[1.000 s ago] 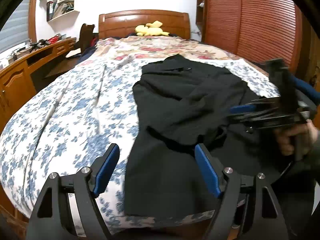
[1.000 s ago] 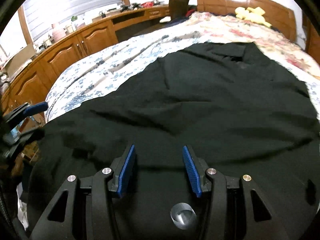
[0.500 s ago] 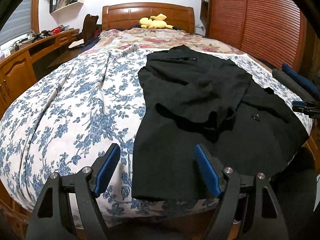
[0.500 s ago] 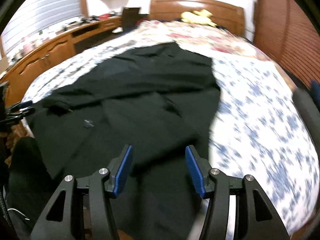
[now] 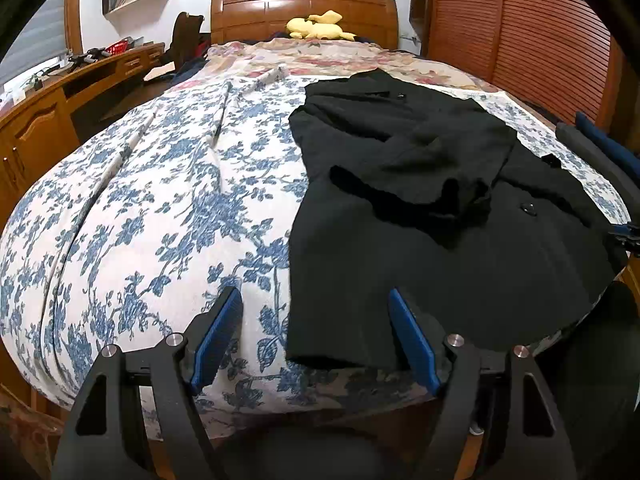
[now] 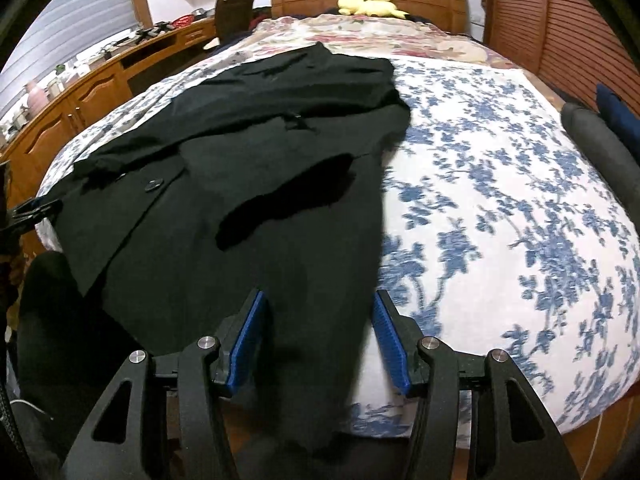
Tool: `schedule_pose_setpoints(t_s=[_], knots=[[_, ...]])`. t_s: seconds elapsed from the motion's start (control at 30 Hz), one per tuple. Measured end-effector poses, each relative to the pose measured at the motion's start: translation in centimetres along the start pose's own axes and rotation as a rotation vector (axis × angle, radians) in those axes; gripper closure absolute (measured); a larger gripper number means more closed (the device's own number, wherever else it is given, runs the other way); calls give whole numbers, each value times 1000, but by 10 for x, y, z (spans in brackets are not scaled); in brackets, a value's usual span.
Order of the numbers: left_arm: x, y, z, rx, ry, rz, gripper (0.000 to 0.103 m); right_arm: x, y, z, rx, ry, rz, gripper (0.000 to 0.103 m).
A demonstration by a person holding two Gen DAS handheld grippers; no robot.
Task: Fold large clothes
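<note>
Coat [image 5: 420, 208], black and partly folded, is lying on the blue-flowered bedspread [image 5: 152, 208], its collar pointing toward the headboard [image 5: 304, 12] and its hem hanging at the near edge. I am holding my left gripper [image 5: 316, 332] wide open and empty above that hem. My right gripper [image 6: 318, 336] is likewise gaping, gripping nothing, over the coat's lower panel [image 6: 304, 264].

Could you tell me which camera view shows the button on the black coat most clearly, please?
The right wrist view: the button lies large and unobstructed on the black coat. The left wrist view shows it smaller, toward the coat's far side.
</note>
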State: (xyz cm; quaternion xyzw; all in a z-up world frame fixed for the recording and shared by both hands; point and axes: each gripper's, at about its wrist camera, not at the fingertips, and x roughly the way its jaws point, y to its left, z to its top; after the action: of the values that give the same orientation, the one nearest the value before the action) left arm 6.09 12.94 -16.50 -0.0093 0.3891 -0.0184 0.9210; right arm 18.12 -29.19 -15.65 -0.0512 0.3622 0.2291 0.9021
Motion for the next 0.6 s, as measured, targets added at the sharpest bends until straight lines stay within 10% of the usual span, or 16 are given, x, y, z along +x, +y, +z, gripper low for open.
schedule_pose_setpoints(t_s=[0.6], knots=[[-8, 2, -5, -35, -3, -51, 55, -4, 8, -2, -1, -6, 24, 47]])
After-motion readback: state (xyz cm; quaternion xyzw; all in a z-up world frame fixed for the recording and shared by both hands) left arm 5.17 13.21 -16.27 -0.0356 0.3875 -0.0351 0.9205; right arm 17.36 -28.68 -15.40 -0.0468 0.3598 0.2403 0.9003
